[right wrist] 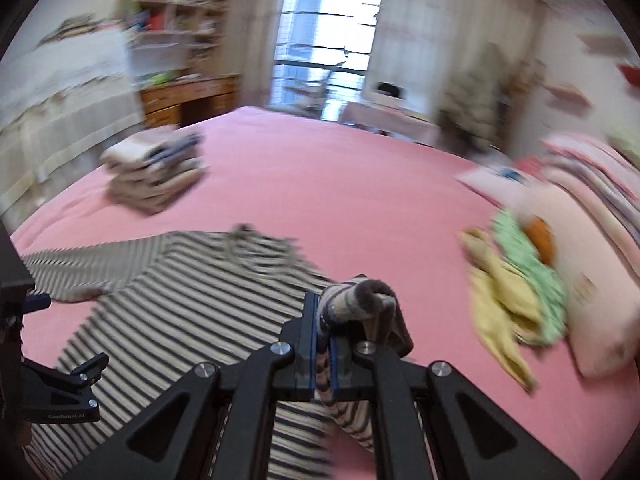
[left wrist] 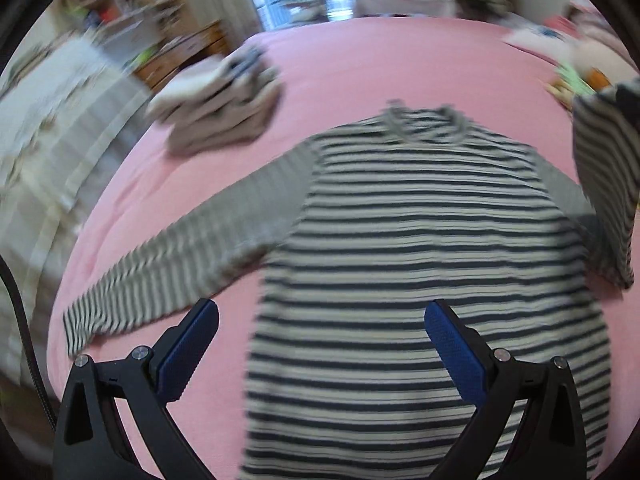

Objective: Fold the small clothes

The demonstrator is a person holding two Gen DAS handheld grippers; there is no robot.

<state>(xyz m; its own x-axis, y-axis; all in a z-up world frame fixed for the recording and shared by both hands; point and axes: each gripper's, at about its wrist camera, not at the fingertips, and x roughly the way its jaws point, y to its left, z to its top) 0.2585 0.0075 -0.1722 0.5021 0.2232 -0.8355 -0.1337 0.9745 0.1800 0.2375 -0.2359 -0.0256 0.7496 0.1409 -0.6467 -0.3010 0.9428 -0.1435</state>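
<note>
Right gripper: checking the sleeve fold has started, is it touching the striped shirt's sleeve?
Touching. The right wrist view shows the right gripper with its pads clamped shut on the striped sleeve.

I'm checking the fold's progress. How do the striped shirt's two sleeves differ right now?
The left sleeve lies flat and stretched out on the pink bed, while the right sleeve is lifted off it. The left sleeve is free, with the left gripper open above the shirt; the right sleeve's cuff is clamped in the shut right gripper. Both sleeves have the same dark and pale stripes.
</note>
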